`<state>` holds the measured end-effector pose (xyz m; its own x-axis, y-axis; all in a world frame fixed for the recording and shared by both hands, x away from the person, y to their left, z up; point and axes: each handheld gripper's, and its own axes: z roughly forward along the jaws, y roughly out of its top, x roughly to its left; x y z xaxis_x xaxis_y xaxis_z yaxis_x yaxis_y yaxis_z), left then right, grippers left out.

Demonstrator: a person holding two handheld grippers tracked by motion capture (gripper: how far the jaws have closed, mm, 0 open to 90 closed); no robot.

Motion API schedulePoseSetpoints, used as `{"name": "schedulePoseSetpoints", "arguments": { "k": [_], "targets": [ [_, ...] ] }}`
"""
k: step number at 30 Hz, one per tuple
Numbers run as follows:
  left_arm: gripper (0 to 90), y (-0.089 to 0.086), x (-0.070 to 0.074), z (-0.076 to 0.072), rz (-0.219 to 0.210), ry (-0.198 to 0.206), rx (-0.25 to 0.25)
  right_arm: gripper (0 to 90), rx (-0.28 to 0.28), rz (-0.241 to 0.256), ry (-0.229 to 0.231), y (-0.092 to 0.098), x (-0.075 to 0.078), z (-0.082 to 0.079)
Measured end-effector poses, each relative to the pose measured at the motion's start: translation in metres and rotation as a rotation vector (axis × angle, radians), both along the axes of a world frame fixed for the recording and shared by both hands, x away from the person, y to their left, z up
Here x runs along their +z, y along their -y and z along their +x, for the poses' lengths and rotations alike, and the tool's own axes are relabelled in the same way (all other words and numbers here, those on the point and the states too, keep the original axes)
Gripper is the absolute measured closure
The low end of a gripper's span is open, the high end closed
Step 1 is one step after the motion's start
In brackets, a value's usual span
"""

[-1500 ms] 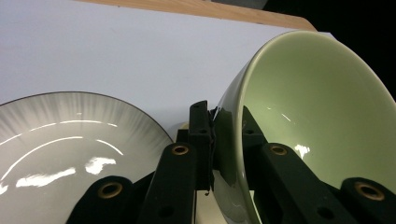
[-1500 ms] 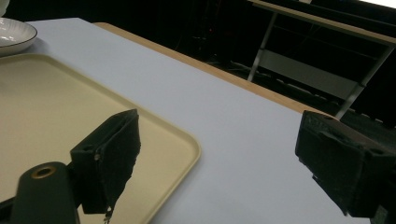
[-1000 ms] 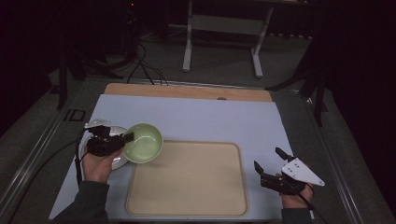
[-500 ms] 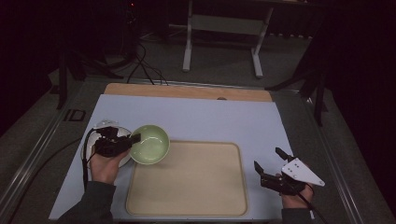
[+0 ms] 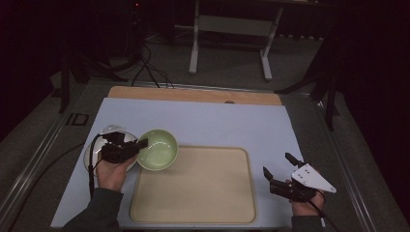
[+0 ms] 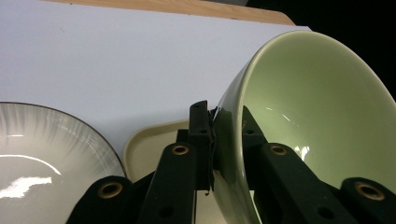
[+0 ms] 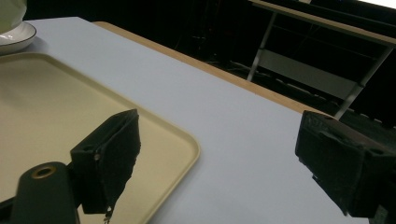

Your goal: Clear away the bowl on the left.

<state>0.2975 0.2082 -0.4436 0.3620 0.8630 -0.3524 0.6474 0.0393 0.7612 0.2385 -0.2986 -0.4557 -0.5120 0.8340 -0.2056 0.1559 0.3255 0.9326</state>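
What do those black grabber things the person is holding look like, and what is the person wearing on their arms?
Both are black. The left gripper has a black cable looping from it. The right gripper carries a light grey three-cornered plate on top and a cable trailing back. Up close, the fingers are blocky black pieces with small brass-coloured rings. The person wears dark grey sleeves.

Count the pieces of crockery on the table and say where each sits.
2: a green bowl held by the left gripper at the tray's corner, and a white plate beside it.
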Motion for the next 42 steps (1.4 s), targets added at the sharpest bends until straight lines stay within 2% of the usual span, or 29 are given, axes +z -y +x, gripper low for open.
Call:
{"name": "schedulePoseSetpoints", "arguments": {
  "k": [15, 26, 42],
  "targets": [
    [82.5, 0.009, -0.004, 0.001, 0.006, 0.008, -0.017, 13.7, 0.0, 0.0, 0.0, 0.0, 0.0, 0.0],
    [82.1, 0.017, -0.006, 0.002, -0.005, 0.013, -0.028, 13.8, 0.0, -0.001, 0.0, 0.0, 0.0, 0.0],
    [81.9, 0.031, -0.01, 0.002, 0.009, 0.017, -0.062, 13.7, 0.0, 0.0, 0.0, 0.0, 0.0, 0.0]
  ]
}}
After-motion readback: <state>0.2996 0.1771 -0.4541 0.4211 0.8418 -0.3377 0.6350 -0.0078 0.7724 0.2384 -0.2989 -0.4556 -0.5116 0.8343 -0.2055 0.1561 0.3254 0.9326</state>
